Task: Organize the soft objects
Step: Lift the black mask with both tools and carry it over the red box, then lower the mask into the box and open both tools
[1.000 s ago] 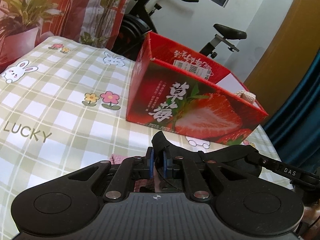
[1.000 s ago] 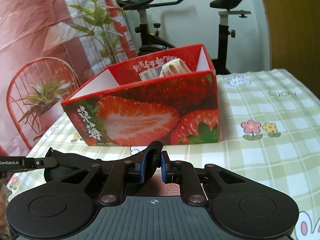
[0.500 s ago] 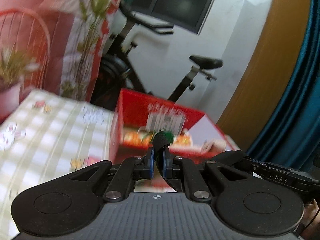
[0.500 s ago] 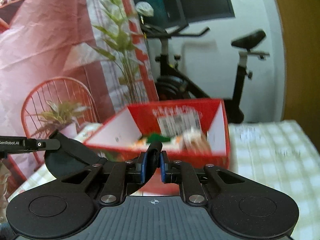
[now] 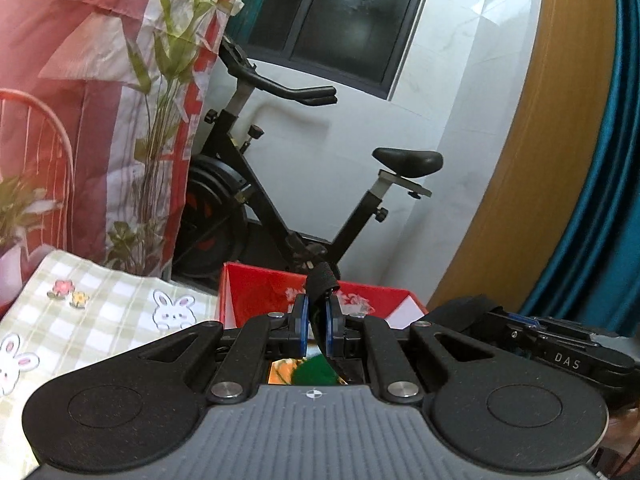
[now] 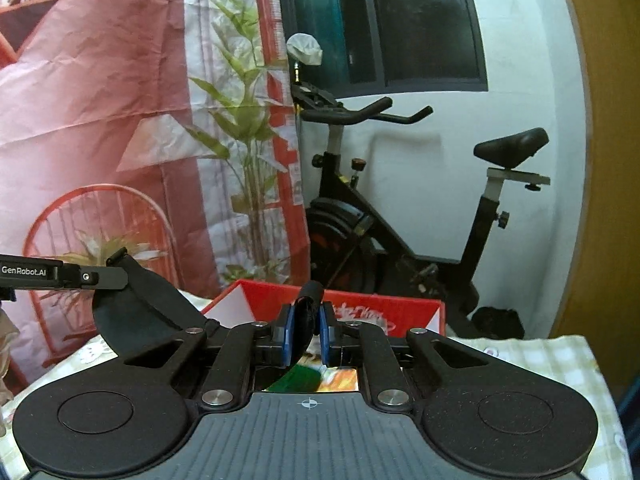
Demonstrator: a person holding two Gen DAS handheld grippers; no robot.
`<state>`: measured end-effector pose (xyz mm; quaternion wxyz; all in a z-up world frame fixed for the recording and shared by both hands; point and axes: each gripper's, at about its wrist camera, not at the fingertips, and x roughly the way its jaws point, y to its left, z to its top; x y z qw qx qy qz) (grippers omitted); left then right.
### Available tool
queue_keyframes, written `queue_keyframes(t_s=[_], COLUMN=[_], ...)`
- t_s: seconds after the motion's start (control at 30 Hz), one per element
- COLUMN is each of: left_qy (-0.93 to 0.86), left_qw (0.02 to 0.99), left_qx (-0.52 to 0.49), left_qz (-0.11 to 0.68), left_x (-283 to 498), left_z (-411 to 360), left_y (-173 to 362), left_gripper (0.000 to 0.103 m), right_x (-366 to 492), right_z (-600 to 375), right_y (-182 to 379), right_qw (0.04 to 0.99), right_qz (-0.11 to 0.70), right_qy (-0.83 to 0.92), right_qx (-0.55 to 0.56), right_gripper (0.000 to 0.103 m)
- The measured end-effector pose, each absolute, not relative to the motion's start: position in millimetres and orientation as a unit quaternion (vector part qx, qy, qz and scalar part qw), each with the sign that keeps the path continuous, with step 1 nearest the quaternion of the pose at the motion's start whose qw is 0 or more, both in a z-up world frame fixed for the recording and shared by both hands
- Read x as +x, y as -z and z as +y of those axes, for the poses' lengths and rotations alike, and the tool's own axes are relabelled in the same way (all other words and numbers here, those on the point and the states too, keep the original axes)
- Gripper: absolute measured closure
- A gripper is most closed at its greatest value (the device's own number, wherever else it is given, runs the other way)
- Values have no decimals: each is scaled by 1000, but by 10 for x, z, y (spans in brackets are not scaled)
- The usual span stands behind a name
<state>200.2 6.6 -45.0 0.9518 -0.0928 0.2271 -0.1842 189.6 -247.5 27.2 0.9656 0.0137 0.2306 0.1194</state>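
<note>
Presently, a black fabric strap is seen clamped between the blue pads of the left gripper, and a like black strap end is seen pinched in the right gripper, both being raised above the checked tablecloth printed with rabbits. Beyond both sets of fingers, the open red cardboard box printed with strawberries is observed on that cloth. Behind the box, a black exercise bike is noted against the white wall.

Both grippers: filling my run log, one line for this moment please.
left gripper: shut on black strap | right gripper: shut on black strap | red box: ahead
</note>
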Motion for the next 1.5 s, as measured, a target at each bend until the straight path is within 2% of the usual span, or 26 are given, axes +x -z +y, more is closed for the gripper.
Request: queue_keyframes(t_s=[0.5, 1.0, 1.07, 1.17, 1.23, 1.27, 1.3, 1.33, 1.4, 1.5], left_qy=[158, 177, 175, 176, 173, 172, 173, 175, 176, 174], left_qw=[951, 920, 920, 921, 923, 924, 925, 926, 929, 932], left_qx=[-32, 28, 31, 32, 31, 30, 28, 26, 27, 27], left_qz=[264, 348, 349, 346, 343, 341, 338, 333, 325, 316], left_x=[2733, 3016, 3018, 3027, 3027, 3021, 3013, 3001, 2969, 2909], left_z=[-262, -463, -457, -445, -430, -418, -406, -391, -379, -364], left_y=[674, 1203, 1211, 1195, 1161, 1140, 1120, 1094, 1039, 957], left_gripper=[94, 94, 93, 91, 81, 67, 55, 52, 47, 36], right_x=[2759, 2910, 2898, 2871, 2848, 2839, 2827, 2811, 2762, 2708], right_z=[-2391, -2503, -2512, -2522, -2521, -2521, -2524, -2525, -2531, -2539], right_y=[170, 782, 805, 803, 783, 768, 753, 731, 680, 604], right_qw=[961, 934, 935, 938, 940, 940, 942, 943, 947, 949], right_qz=[261, 349, 349, 343, 337, 335, 332, 328, 316, 309], right_qy=[-81, -67, -62, -50, -46, -45, -43, -41, -41, -40], right_qx=[-42, -23, -22, -28, -33, -36, -38, -39, -38, -39], right_gripper=[91, 91, 90, 79, 72, 69, 60, 52, 45, 42])
